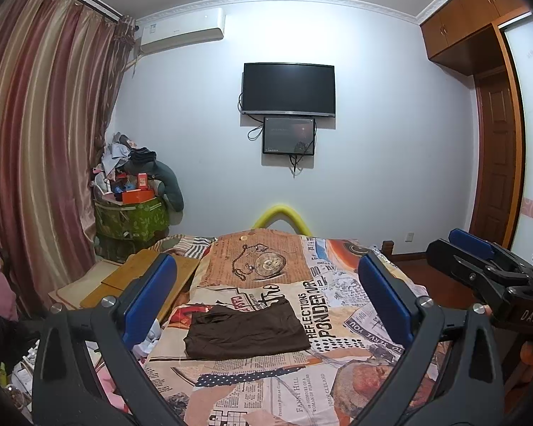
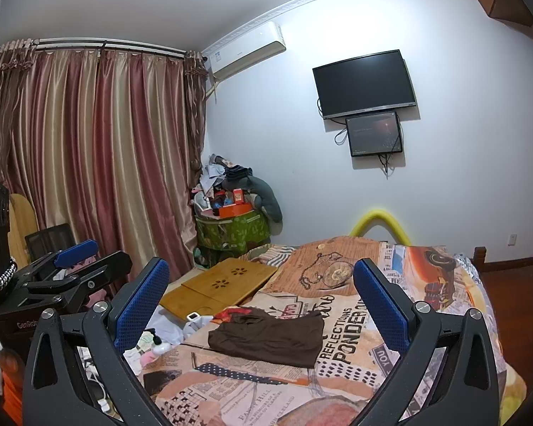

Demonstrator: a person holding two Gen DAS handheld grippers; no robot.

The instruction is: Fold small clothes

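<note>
A dark brown garment [image 1: 247, 330] lies folded into a rough rectangle on the newspaper-print bedspread [image 1: 266, 383]; it also shows in the right wrist view [image 2: 270, 337]. My left gripper [image 1: 266, 294] is open and empty, held above and short of the garment. My right gripper [image 2: 263, 294] is open and empty too, likewise above and short of it. The right gripper shows at the right edge of the left wrist view [image 1: 479, 266], and the left gripper shows at the left of the right wrist view [image 2: 74, 266].
A bamboo lap tray [image 2: 220, 284] lies on the bed's left side. Small clutter, a pump bottle [image 2: 158, 344] and cloths sit left of the garment. A green basket [image 2: 231, 230] piled with things stands by the curtain. A TV [image 1: 287, 88] hangs on the far wall.
</note>
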